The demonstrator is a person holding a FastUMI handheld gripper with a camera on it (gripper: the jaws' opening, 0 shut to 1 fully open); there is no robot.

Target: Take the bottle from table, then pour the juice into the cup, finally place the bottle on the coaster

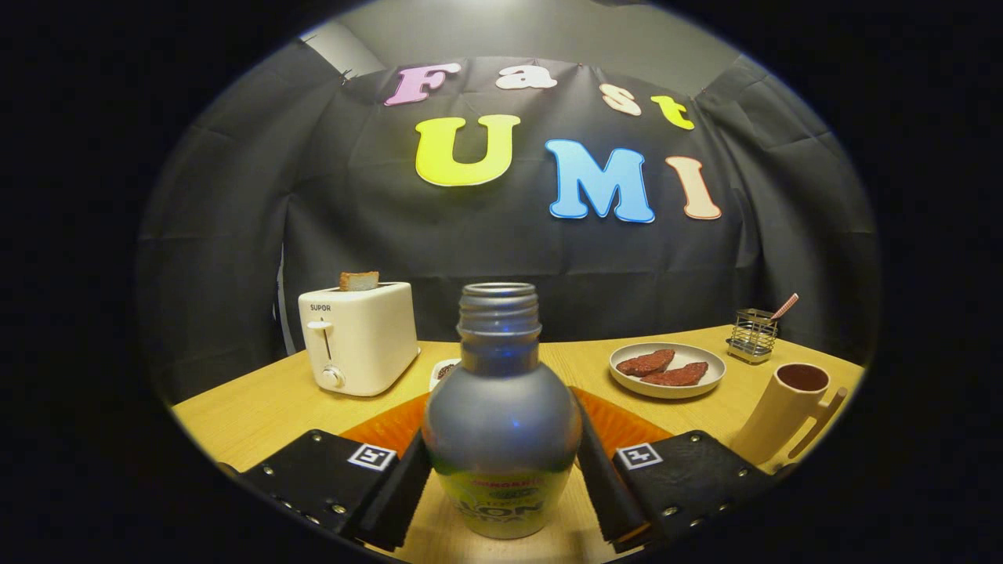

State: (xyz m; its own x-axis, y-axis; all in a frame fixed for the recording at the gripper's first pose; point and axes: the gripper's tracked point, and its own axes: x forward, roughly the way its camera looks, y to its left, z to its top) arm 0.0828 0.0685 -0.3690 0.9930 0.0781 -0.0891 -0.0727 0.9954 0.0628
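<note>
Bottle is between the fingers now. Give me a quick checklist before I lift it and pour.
1. Grip: both fingers press the bottle, gripper shut on it: ok.
2. Bottle upright: ok.
3. Cap off, mouth open: ok.
4. Cup upright, mouth open, right of the fingers: ok.
5. Coaster, orange, lies behind the bottle: ok.
6. Juice level inside the bottle: cannot tell.
</note>
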